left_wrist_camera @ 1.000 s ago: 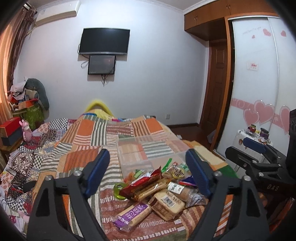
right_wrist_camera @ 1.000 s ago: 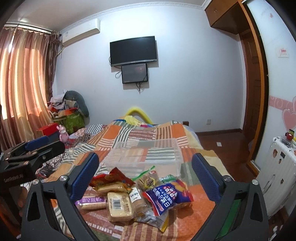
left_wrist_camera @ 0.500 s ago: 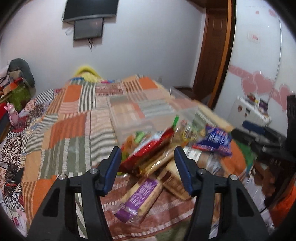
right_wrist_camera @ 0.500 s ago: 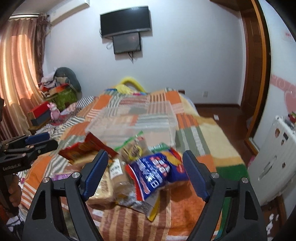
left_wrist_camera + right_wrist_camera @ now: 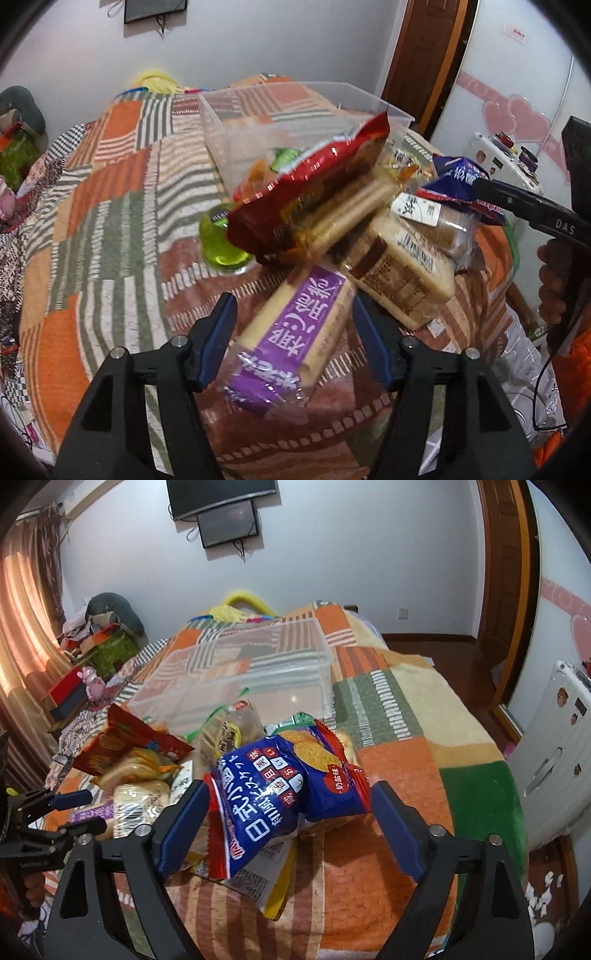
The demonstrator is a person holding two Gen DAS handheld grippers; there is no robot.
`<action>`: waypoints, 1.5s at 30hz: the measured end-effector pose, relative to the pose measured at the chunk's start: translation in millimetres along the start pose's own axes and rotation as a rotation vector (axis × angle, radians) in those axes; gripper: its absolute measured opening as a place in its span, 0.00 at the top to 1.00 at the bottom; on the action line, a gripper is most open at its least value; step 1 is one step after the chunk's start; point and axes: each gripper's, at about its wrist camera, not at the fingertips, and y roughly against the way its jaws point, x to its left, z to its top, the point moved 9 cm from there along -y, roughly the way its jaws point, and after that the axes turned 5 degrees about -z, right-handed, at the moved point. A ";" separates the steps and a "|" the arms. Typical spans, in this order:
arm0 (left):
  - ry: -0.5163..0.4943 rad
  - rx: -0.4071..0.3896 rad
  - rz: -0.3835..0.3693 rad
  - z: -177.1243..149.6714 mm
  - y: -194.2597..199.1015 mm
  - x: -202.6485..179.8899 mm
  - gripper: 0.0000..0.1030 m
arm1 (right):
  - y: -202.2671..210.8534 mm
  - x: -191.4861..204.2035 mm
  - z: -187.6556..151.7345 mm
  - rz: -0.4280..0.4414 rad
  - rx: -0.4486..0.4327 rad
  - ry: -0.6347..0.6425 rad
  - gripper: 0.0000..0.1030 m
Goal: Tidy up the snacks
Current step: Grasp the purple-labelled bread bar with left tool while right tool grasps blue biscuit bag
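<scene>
Both tools had dropped toward the snack pile since the earlier frames. Left tool (image 5: 291,339) stood spread around the purple pack (image 5: 291,339), its fingers (image 5: 218,338) apart from the wrapper. Right tool (image 5: 288,825) stood spread around the blue bag (image 5: 288,786), not pinching it. Behind lay the red bag (image 5: 306,192), a bread loaf (image 5: 402,280) and a green cup (image 5: 221,245). Beyond the pile sat the clear bin (image 5: 251,672) on the bed (image 5: 388,709).
</scene>
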 end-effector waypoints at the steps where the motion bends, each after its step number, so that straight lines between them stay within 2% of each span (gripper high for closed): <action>1: 0.001 0.003 0.002 -1.2 -2.8 0.2 0.36 | -1.5 -0.3 -1.1 -0.002 0.004 0.002 0.10; 5: 0.001 0.006 -0.001 -2.6 -12.5 1.1 0.36 | -5.6 1.3 0.6 -0.006 0.006 0.016 0.04; 9: 0.017 0.032 -0.020 -5.1 -25.1 0.7 0.37 | -14.5 2.2 1.8 -0.003 0.025 0.019 0.04; 11: 0.003 0.012 -0.005 -4.5 -27.4 -1.2 0.37 | -18.9 2.8 0.2 0.009 0.044 0.005 0.04; 17: -0.015 -0.010 0.002 -1.0 -29.9 -6.3 0.55 | -18.7 6.0 1.9 -0.002 0.019 0.011 0.03; 28: 0.012 -0.003 0.005 -1.1 -19.4 -5.2 0.56 | -18.5 10.9 6.8 0.037 -0.007 -0.005 0.25; 31: 0.018 -0.011 0.015 0.2 -11.9 -4.5 0.56 | -15.4 12.0 8.7 0.058 -0.014 -0.012 0.35; 36: 0.018 -0.038 0.019 3.1 7.6 -7.5 0.56 | -11.1 14.4 10.8 0.058 -0.024 -0.007 0.38; 45: -0.010 -0.145 0.039 23.9 50.1 -23.8 0.56 | 2.6 13.5 16.0 0.060 -0.059 -0.004 0.39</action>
